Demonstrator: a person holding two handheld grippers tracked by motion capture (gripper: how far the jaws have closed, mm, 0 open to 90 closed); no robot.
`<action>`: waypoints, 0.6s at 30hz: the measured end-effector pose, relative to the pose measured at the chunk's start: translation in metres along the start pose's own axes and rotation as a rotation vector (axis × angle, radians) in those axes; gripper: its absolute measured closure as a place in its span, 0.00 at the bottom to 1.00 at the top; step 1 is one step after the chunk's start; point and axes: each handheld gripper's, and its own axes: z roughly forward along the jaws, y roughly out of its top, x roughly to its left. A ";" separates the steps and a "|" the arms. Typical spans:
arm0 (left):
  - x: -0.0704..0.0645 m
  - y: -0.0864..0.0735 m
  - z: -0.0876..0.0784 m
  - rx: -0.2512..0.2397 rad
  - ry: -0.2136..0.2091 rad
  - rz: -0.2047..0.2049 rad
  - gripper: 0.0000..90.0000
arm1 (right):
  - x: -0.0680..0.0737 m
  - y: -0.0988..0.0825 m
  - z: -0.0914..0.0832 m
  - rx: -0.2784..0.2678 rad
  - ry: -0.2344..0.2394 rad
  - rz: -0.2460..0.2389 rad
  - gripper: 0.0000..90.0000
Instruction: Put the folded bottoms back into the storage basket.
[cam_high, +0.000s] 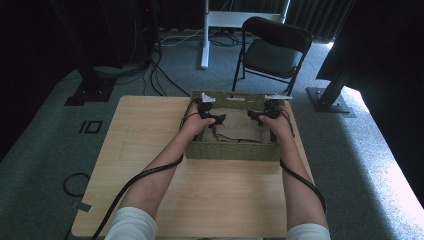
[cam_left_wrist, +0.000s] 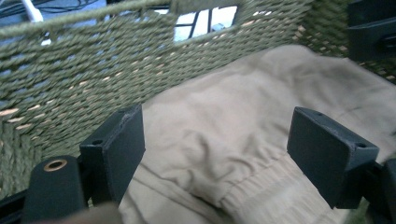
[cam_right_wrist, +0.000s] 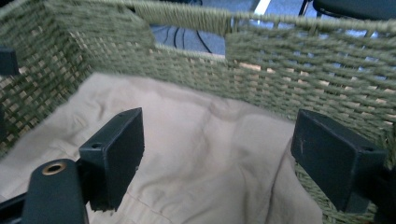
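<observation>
My left gripper (cam_left_wrist: 215, 158) sits inside the woven green basket (cam_left_wrist: 70, 74), and its two black fingers (cam_left_wrist: 123, 149) stand wide apart with nothing pressed between them. Below and between those fingers lies the tan garment (cam_left_wrist: 224, 135), folded on the basket floor; a gathered, elastic-looking cuff or hem runs just under the gap, closer to my right-hand finger. The pads do not touch the cloth as far as I can tell. Beyond the fingertips rises the basket's far wall, with a handle cutout near its top edge.

From the high view, the left gripper (cam_high: 212, 118) and the right gripper (cam_high: 260, 118) both hover within the basket (cam_high: 232, 151), which rests at the far middle of the wooden table (cam_high: 150, 150), my forearms reaching in over the near rim.

My right gripper (cam_right_wrist: 217, 163) is likewise spread open, fingers (cam_right_wrist: 119, 149) well apart and empty. The same tan garment (cam_right_wrist: 201, 144) spreads out beneath and ahead of them, its edge running up against the basket wall (cam_right_wrist: 317, 79) just beside my right-hand finger. Another handle cutout shows in the wall beyond the fingertips.
</observation>
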 end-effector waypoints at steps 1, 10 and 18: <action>-0.002 0.002 -0.002 -0.006 -0.006 0.001 0.22 | 0.001 0.001 -0.001 -0.013 0.001 0.002 0.19; -0.009 0.013 -0.026 -0.024 -0.025 -0.025 0.22 | 0.013 0.009 -0.020 0.000 0.047 -0.004 0.16; -0.011 0.015 -0.045 -0.032 -0.035 -0.016 0.22 | 0.020 0.005 -0.035 -0.032 0.078 -0.029 0.16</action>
